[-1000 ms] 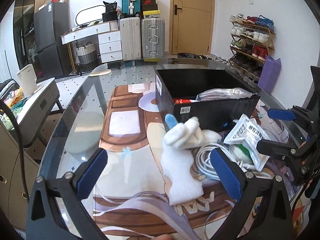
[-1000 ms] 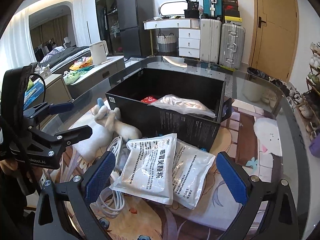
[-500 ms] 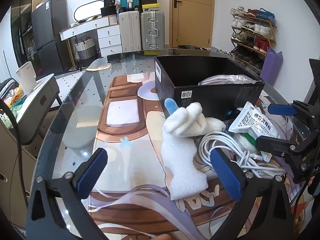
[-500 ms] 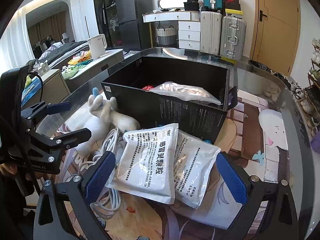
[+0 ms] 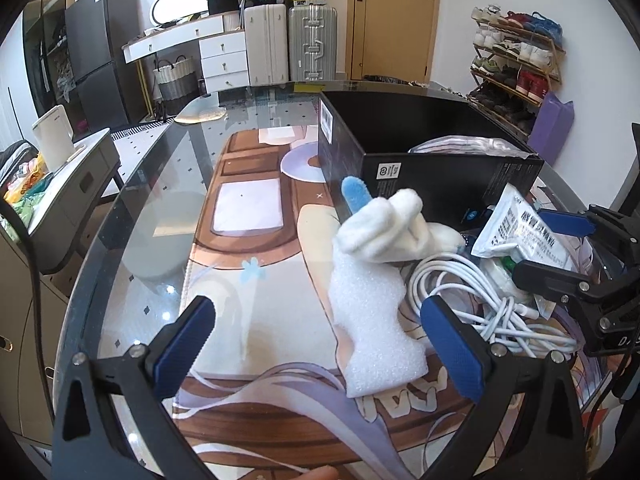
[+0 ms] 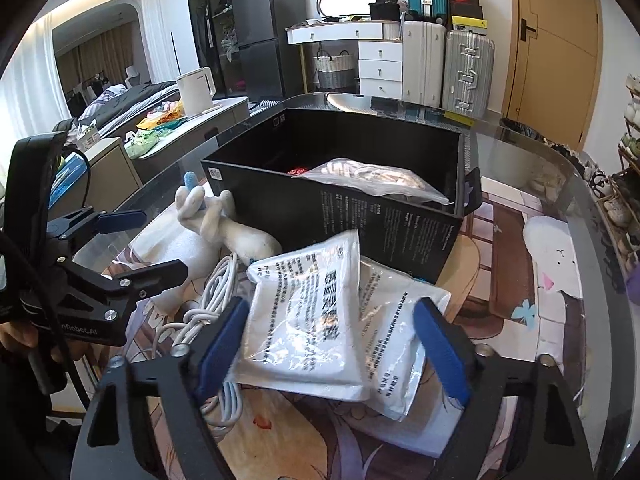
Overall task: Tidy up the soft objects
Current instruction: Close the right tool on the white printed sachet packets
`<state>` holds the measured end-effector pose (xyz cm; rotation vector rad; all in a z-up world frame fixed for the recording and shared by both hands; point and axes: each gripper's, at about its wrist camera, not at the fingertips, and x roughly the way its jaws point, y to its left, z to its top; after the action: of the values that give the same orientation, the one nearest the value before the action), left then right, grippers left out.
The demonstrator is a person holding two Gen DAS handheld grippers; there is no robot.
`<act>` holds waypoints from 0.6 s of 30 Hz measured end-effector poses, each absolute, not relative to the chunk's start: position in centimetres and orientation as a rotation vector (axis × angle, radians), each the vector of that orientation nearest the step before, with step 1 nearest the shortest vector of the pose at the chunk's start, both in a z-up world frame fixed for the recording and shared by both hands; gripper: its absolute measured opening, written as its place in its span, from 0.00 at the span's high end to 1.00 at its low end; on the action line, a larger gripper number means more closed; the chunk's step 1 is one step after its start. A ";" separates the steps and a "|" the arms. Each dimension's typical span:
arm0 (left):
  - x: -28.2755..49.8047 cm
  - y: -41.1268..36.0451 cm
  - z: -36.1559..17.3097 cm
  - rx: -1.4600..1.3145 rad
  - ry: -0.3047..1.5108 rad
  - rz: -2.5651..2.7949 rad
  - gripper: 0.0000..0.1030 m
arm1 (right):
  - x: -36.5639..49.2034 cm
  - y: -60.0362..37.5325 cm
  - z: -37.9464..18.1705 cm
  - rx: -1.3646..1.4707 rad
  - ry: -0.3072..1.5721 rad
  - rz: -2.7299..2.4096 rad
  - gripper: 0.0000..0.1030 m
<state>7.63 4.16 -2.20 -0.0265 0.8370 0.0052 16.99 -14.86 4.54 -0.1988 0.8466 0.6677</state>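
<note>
1. Lying between the spread fingers of the right gripper [image 6: 330,344], two white printed plastic pouches [image 6: 316,320] overlap on the patterned mat; neither pad is seen touching them.
2. Just ahead-left of that claw sit a coiled white cable [image 6: 208,300] and a white plush toy with a blue tip [image 6: 224,224].
3. Beyond the pouches stands an open black cardboard box [image 6: 360,216] holding a clear bag.
4. The left gripper [image 5: 320,344] is spread wide, empty, with a white foam sheet [image 5: 372,328] ahead-right of its centre.

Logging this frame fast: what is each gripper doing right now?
Left gripper: open, holding nothing.
Right gripper: open, jaws either side of the white packets, not gripping.
</note>
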 end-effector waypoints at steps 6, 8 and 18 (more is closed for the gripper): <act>7.7 3.9 -2.3 -0.013 0.844 0.006 0.00 | 16.6 -14.6 4.4 -0.206 0.848 0.686 0.24; 7.8 3.9 -2.3 -0.008 0.844 0.006 0.00 | 16.6 -14.5 4.3 -0.207 0.854 0.688 0.25; 8.1 4.2 -2.6 -0.022 0.865 -0.018 0.11 | 16.2 -14.2 4.4 -0.209 0.847 0.703 0.41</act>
<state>8.13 4.21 -2.60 -0.0223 0.8648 -0.0183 16.21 -14.16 4.44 -0.2087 0.8467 0.7035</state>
